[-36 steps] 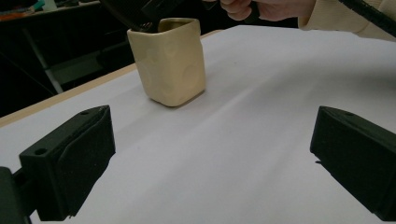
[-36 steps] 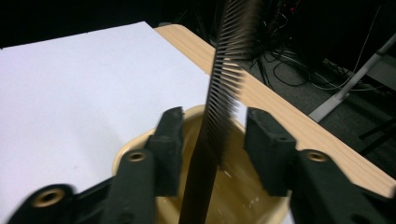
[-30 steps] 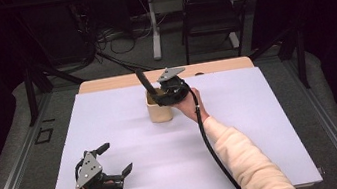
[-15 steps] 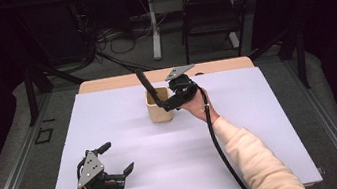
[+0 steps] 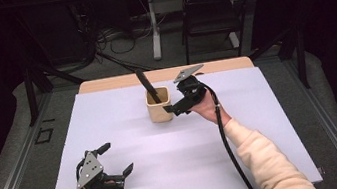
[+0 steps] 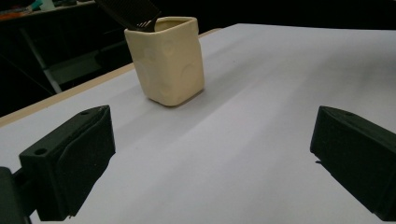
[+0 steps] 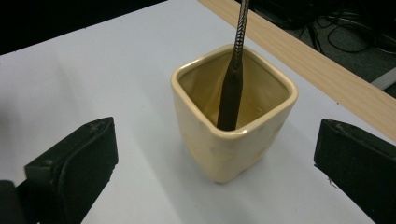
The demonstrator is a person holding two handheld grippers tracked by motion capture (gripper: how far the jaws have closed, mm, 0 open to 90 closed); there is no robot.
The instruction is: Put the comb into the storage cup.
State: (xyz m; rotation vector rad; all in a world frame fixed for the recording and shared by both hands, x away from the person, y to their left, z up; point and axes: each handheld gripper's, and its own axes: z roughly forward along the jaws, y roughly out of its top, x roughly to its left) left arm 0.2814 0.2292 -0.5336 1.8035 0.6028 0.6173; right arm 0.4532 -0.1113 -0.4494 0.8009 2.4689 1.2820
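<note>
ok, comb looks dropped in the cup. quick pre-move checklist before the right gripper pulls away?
1. Right gripper open, jaws just been opening, nothing between them: ok.
2. Comb standing inside the cup, leaning on its rim: ok.
3. Cup upright on the white mat: ok.
4. Right gripper apart from the cup wall: ok in the right gripper view.
5. Left gripper open, nothing held, well short of the cup: ok.
6. Comb steady enough not to tip out: cannot tell.
</note>
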